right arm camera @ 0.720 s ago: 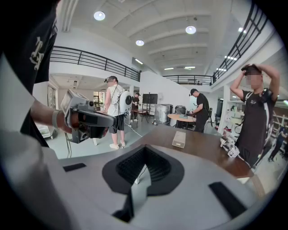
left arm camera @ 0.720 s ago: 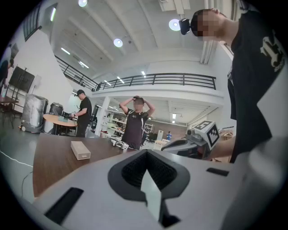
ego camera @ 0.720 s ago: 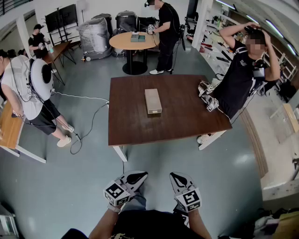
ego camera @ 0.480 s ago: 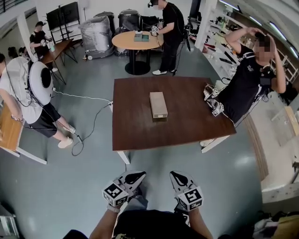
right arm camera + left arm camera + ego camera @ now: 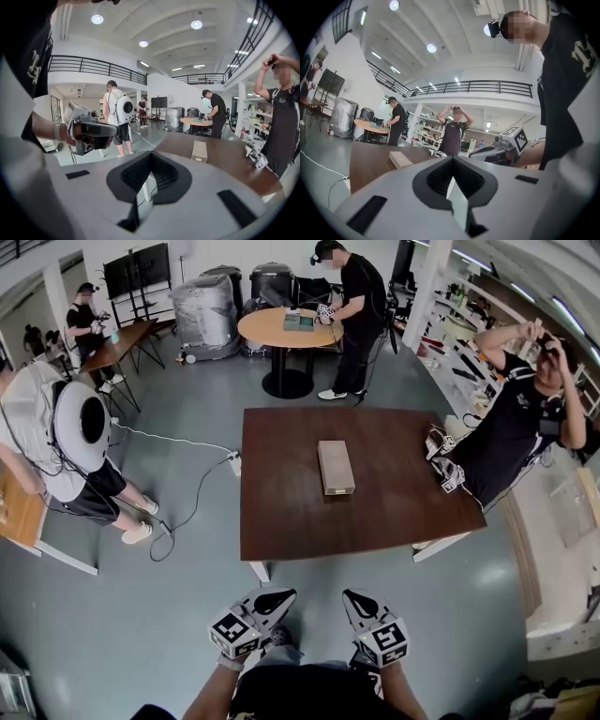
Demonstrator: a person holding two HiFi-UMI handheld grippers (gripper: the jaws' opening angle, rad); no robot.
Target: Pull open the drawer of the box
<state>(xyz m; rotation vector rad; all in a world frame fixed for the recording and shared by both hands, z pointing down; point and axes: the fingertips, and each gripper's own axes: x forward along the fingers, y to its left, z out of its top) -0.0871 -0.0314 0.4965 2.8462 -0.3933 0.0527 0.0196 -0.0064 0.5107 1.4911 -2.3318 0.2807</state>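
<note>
A long tan box (image 5: 336,467) lies at the middle of a brown table (image 5: 281,521), its drawer front toward me and closed. Both grippers are held low near my body, well short of the table's near edge. My left gripper (image 5: 277,596) and right gripper (image 5: 353,598) are both shut with nothing between the jaws. In the left gripper view the left gripper (image 5: 451,161) looks over the table toward the box (image 5: 401,159), with the right gripper (image 5: 502,149) beside it. From the right gripper (image 5: 151,155) the box (image 5: 199,151) lies far ahead.
A person (image 5: 511,432) stands at the table's right edge, beside a pair of grippers (image 5: 446,461) lying there. Another person (image 5: 56,442) stands left, with a cable (image 5: 178,512) running over the floor. A round table (image 5: 281,329) and a third person are behind.
The table and box have drifted right and lower in the head view and look slightly larger. Both grippers have stayed in the same place, shut.
</note>
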